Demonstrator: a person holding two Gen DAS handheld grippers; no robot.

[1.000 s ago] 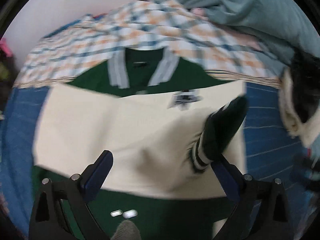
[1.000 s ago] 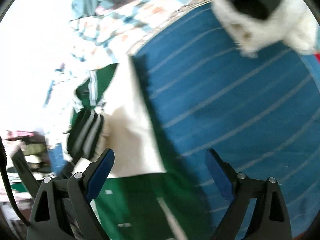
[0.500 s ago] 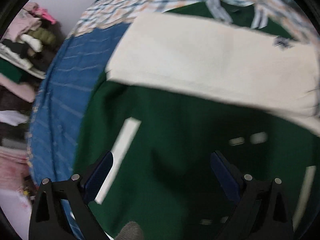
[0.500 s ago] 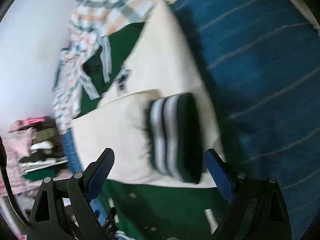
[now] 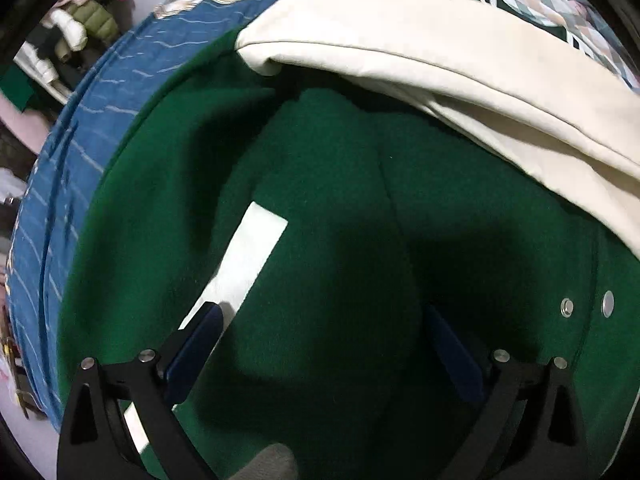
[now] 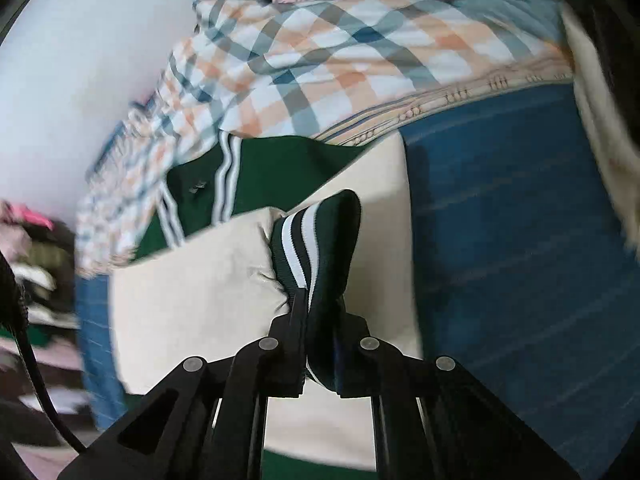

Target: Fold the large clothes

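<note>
A green felt-like jacket [image 5: 320, 208] with smooth cream sleeves [image 5: 460, 68] lies spread on a bed covered by a blue sheet [image 6: 520, 240] with thin pale stripes; a soft orange-and-teal plaid blanket [image 6: 340, 52] lies crumpled at its collar end. In the right wrist view the jacket's long axis runs from the near hem toward the striped collar [image 6: 226, 176] at the blanket, and the sleeves are folded across the body. The right tongs [image 6: 316, 320] have just been closing and are clenched on the ribbed dark-green cuff [image 6: 316, 240] with two white bands, which stands up between the black fingers above the cream sleeve. The left tongs [image 5: 320, 344] hang released over the green body, blue pads wide apart with nothing pinched, a flat white pocket strip [image 5: 248, 260] beside the one on the left of the view and two round metal snaps [image 5: 588, 306] to the right.
</note>
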